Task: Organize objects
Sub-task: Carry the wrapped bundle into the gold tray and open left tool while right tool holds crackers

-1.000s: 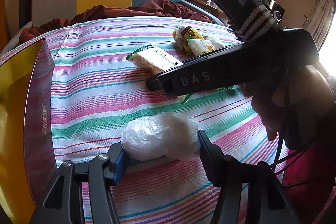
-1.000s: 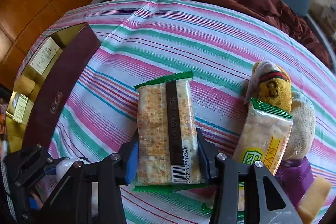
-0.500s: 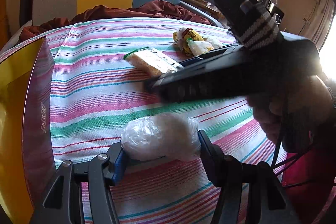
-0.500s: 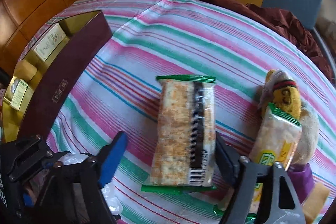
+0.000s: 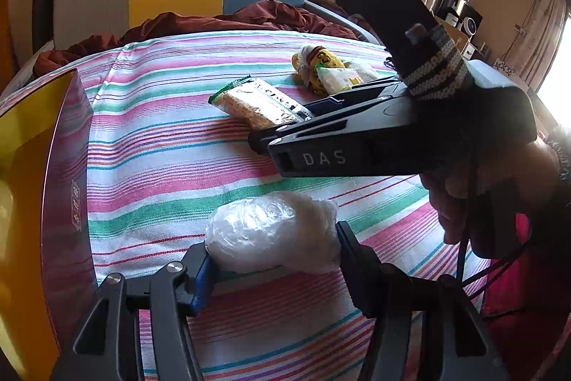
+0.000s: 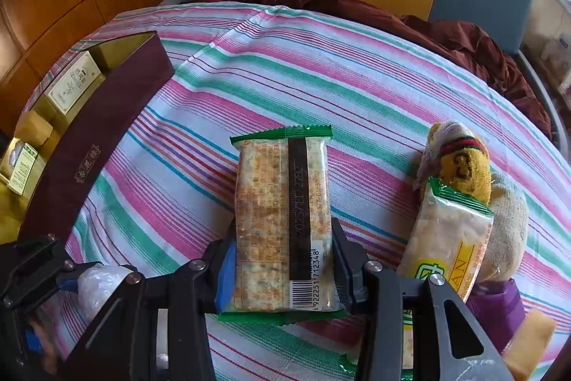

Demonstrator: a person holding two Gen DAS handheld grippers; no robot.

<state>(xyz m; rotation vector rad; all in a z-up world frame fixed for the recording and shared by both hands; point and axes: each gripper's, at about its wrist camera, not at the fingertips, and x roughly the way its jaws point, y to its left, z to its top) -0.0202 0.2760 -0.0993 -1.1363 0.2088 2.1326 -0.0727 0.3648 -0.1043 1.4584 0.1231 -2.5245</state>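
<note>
Right wrist, right tool (image 6: 283,268) clamps cracker packet (image 6: 283,220), left tool (image 5: 273,250) pinches white bag (image 5: 273,232)

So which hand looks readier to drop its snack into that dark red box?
Probably left: its tool grips the white plastic-wrapped bundle right beside the box. The right tool holds the cracker packet farther away.

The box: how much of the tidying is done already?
Done: the box holds several packets. In hand: the left gripper holds a white bag, the right gripper a cracker pack. Left: a second snack pack and a sock.
</note>
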